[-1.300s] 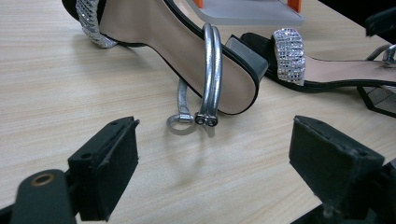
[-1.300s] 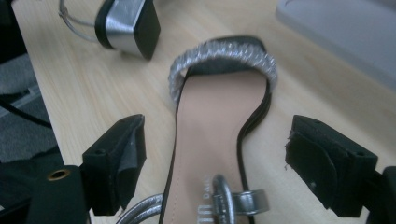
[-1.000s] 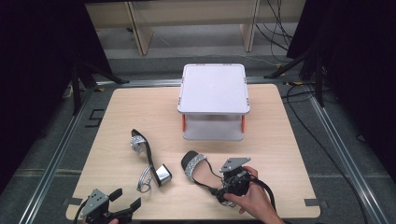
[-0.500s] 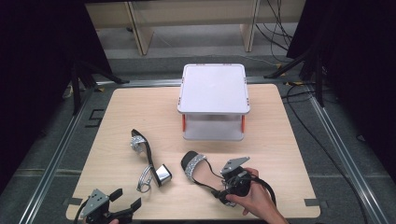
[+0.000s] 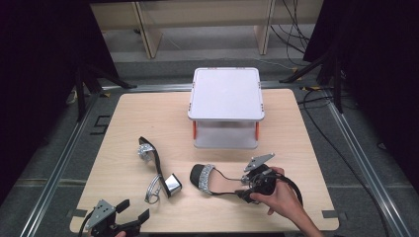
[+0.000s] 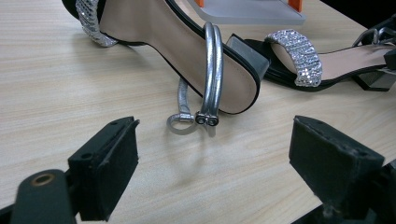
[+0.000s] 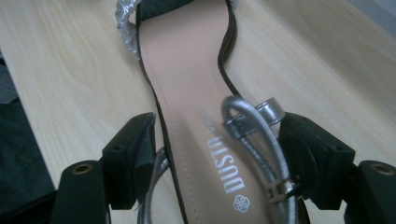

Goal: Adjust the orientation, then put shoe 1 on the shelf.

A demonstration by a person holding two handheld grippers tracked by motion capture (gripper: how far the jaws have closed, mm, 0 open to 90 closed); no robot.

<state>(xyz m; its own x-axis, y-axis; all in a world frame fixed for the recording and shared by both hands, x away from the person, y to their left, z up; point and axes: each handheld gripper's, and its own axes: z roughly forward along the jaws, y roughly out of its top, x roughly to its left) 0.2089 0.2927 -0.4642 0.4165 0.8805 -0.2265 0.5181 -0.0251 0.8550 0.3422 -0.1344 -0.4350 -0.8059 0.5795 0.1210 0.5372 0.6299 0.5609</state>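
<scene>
Right gripper [image 5: 245, 193] clenched on the right sandal [image 5: 217, 178] heel (jaws just closing) — left gripper [image 5: 131, 217] released.

Black sandal [image 7: 196, 93] with silver strap [image 7: 254, 135] (beige insole), pale wood table [image 5: 148, 113]

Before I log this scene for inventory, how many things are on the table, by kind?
Sandals: 2, left sandal and right sandal
White shelf stands: 1, stand
Handheld grippers: 2, left gripper and right gripper
Total: 5
</scene>
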